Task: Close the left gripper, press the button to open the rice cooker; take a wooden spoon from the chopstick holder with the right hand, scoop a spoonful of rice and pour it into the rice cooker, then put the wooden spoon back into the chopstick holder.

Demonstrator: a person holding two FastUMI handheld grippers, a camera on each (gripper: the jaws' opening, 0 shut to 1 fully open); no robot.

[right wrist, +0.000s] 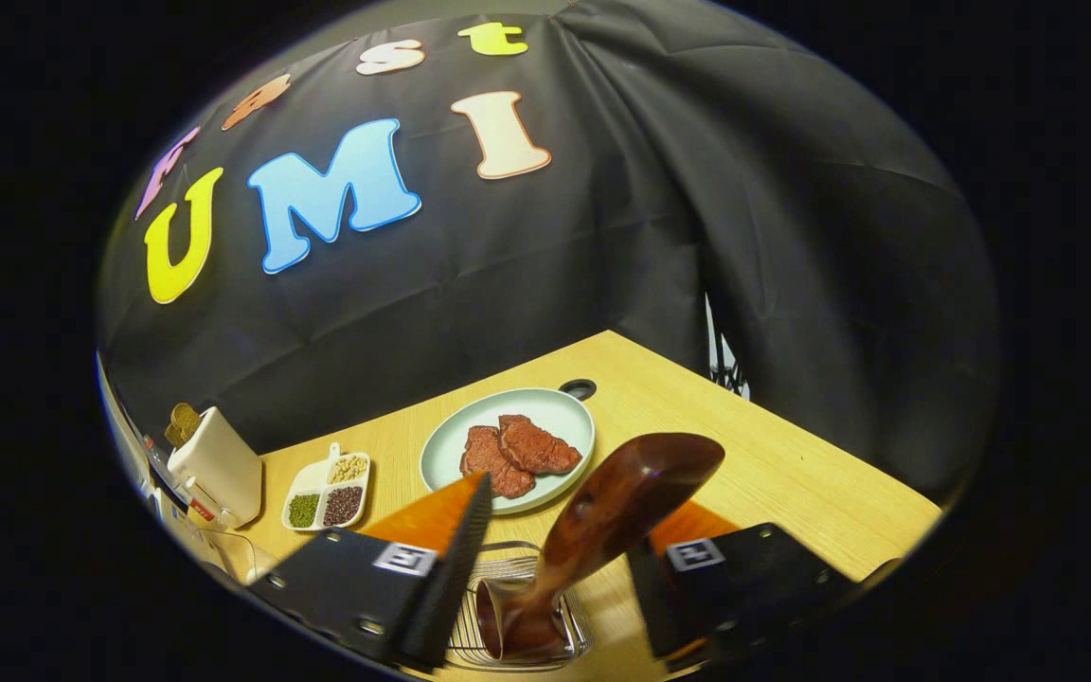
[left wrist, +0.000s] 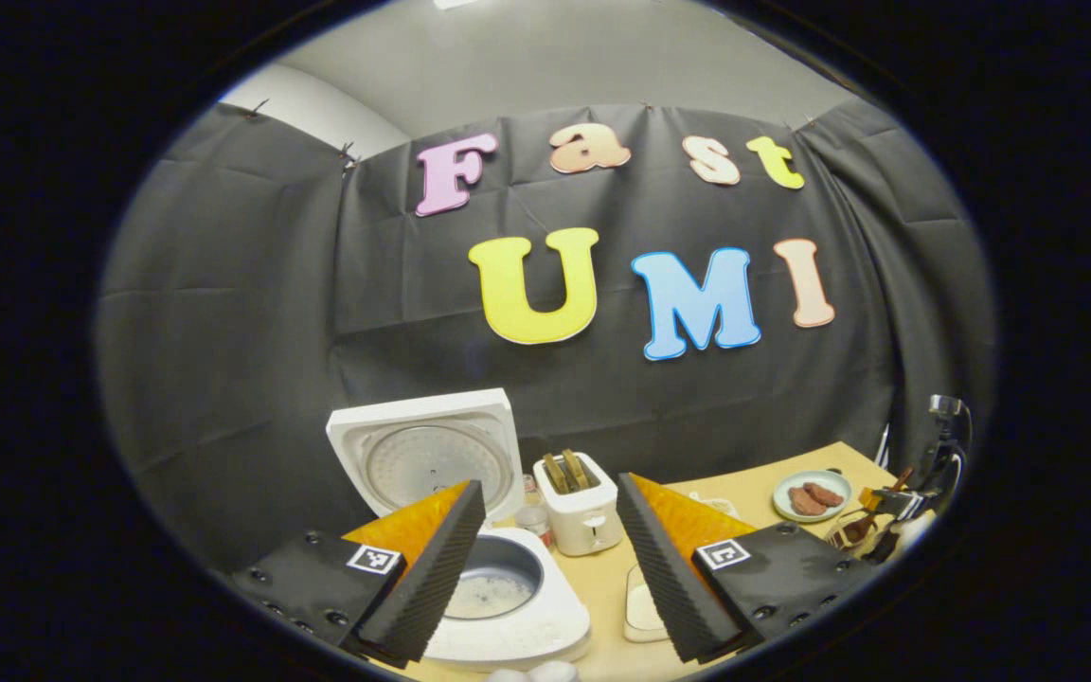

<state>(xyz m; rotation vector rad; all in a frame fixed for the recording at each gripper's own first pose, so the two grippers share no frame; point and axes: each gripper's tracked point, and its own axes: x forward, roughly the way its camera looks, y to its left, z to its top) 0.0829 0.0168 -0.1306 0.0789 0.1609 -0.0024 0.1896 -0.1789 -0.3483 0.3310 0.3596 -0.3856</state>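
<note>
Glossy dark wooden spoon [right wrist: 621,502] standing in a wire-metal chopstick holder [right wrist: 517,616]; smooth white plastic rice cooker [left wrist: 508,606] gleaming on the matt wood-grain bench [right wrist: 792,474].

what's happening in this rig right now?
The rice cooker stands open, lid up, with some rice in its pot. The left claw hangs open above it. The right claw is open around the wooden spoon, which stands handle-down in the wire chopstick holder. Looks like the spoon was just returned.

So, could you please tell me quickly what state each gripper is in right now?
Left gripper: open, holding nothing, above the open rice cooker.
Right gripper: open around the wooden spoon, which stands in the chopstick holder.
</note>
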